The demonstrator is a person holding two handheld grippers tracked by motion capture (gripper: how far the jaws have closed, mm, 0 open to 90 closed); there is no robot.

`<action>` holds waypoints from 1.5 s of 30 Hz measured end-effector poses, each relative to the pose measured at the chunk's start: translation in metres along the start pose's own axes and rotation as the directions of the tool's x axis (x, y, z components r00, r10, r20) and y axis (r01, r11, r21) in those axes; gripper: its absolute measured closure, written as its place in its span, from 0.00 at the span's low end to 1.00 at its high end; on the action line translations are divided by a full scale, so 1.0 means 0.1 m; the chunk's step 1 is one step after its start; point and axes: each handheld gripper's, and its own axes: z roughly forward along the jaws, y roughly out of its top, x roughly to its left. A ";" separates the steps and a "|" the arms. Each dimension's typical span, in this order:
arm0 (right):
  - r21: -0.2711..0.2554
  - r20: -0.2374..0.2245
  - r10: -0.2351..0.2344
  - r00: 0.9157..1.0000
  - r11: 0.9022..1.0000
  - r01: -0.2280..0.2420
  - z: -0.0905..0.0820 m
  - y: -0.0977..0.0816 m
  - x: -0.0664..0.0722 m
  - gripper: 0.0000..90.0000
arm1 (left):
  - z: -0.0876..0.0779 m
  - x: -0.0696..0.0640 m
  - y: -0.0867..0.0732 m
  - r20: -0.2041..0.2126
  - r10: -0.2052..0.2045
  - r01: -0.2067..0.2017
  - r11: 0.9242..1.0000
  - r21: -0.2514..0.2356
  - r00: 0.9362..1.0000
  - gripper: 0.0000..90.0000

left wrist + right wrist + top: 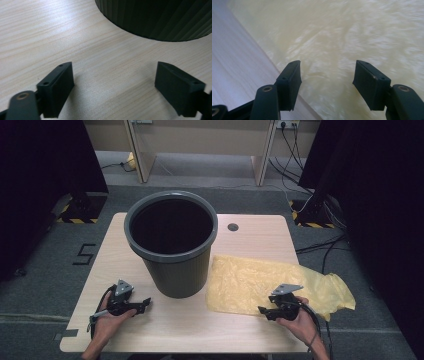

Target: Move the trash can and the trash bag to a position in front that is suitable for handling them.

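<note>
From the high view, a tall dark grey ribbed plastic bin (171, 242) stands upright on the pale wooden worktop (170, 325), and it serves as the landmark here. A crumpled yellow plastic bag (260, 282) lies flat just to the right of the bin, its far end hanging over the worktop's right edge. The left gripper (145, 303) rests low in front of the bin's left side, held in a hand that comes in from the near edge, pointing toward the bin's base. The right gripper (263, 310) sits at the bag's near edge, well right of the bin, its hand angled inward so that the tool points left.

In the left gripper view, the jaws stand wide apart over bare wood with nothing between them; the bin's ribbed wall (160, 20) curves close ahead.

In the right gripper view, the jaws are apart and hover over the bag's rim (352, 42), where yellow film meets wood; no film lies between the pads yet.

The step in hand looks like picking up the bag to line the bin. To do it well, the right jaws should pinch a raised wrinkle near the open edge rather than scrape flat film.
</note>
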 end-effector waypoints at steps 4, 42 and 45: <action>-0.045 0.146 0.140 0.979 0.990 -0.135 -0.16 -0.04 -0.14 0.39 | -0.08 -0.18 0.07 0.023 0.025 -0.024 0.999 -0.040 0.999 0.21; 0.002 0.266 0.311 0.912 0.946 -0.323 -0.40 -0.62 -0.26 0.35 | 0.40 -1.68 0.49 0.381 0.359 -0.339 0.933 -0.121 0.852 0.27; 0.015 0.268 0.283 0.921 0.955 -0.298 -0.36 -0.57 -0.27 0.36 | 0.51 -1.76 0.53 0.385 0.378 -0.365 0.924 -0.110 0.842 0.27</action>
